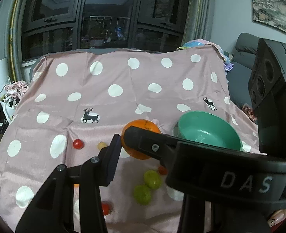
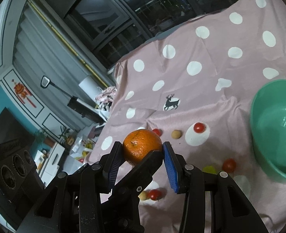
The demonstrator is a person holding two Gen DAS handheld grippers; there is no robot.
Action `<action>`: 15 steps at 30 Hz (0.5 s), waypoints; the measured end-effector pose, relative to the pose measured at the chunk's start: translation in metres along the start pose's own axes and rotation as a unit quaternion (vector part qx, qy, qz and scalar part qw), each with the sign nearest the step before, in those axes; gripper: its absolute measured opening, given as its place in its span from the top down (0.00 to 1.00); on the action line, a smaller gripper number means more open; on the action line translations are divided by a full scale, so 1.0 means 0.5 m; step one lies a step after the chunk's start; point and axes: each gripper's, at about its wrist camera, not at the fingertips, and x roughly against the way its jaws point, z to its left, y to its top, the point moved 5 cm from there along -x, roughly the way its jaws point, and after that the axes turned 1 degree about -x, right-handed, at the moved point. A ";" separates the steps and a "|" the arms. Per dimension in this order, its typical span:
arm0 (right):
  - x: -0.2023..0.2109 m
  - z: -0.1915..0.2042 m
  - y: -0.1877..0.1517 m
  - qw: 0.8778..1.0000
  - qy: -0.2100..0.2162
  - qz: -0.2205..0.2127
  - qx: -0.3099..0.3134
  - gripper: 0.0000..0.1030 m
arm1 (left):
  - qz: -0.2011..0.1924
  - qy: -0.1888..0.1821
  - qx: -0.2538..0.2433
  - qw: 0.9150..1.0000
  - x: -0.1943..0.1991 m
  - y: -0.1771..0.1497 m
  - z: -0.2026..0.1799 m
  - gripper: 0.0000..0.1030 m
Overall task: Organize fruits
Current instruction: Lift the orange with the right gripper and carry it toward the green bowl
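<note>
Above the spotted cloth (image 2: 211, 101), both tongs clamp one orange (image 2: 142, 145): right gripper (image 2: 143, 149), left gripper (image 1: 121, 141). Tomatoes (image 2: 198, 127), grapes (image 1: 152, 179) and a green bowl (image 2: 275, 128) lie around.

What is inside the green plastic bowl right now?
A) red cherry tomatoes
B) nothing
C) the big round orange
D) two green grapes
B: the green plastic bowl shows only its bare inside, while the round orange sits between the right tongs, and the green grapes and red cherry tomatoes lie on the cloth.
</note>
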 end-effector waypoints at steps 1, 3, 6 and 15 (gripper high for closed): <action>0.003 -0.004 0.002 1.000 0.000 -0.003 -0.004 0.56 | -0.001 -0.001 0.000 1.000 -0.002 0.002 -0.004 0.58; 0.013 -0.015 0.007 1.000 0.001 -0.008 -0.012 0.56 | -0.004 -0.004 -0.005 1.000 -0.006 0.006 -0.018 0.58; 0.026 -0.029 0.014 1.000 -0.001 -0.016 -0.018 0.56 | -0.004 -0.012 -0.011 1.000 -0.014 0.011 -0.036 0.58; 0.063 -0.071 0.025 0.999 -0.022 -0.035 -0.036 0.56 | 0.003 -0.034 -0.033 0.999 -0.041 0.023 -0.094 0.58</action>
